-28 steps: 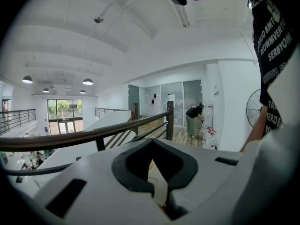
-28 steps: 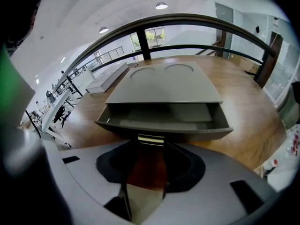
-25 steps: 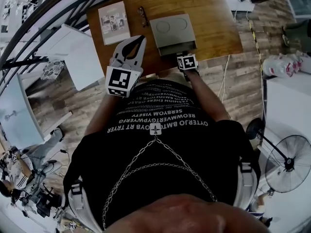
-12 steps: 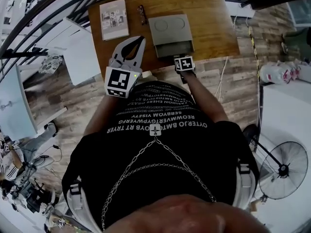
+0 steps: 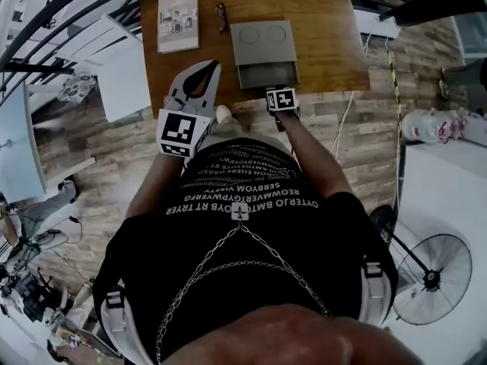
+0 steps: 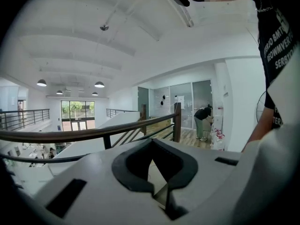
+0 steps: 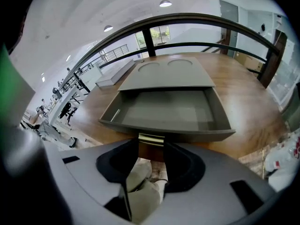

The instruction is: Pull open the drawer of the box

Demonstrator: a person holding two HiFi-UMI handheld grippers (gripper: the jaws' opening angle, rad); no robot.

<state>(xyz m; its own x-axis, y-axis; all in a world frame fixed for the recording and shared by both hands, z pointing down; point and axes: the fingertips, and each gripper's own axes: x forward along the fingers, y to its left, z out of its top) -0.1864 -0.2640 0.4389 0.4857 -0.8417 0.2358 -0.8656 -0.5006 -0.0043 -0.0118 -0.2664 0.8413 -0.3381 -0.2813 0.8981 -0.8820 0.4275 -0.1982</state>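
The left gripper (image 6: 151,142) hangs off to the side with its fingers together on nothing, so the box (image 7: 166,74) on the counter (image 7: 243,102) is unbraced and could slide with the pull (or the drawer (image 7: 187,136) could come right out over the near edge); the drawer stands well out toward the person, long axis crosswise, open side up, its handle (image 7: 151,138) pinched between the fingers of the right gripper (image 7: 151,146)

Wood-plank floor (image 5: 380,143) with a standing fan (image 5: 432,278), dark railing (image 6: 93,134), round ceiling lamps (image 6: 99,84).
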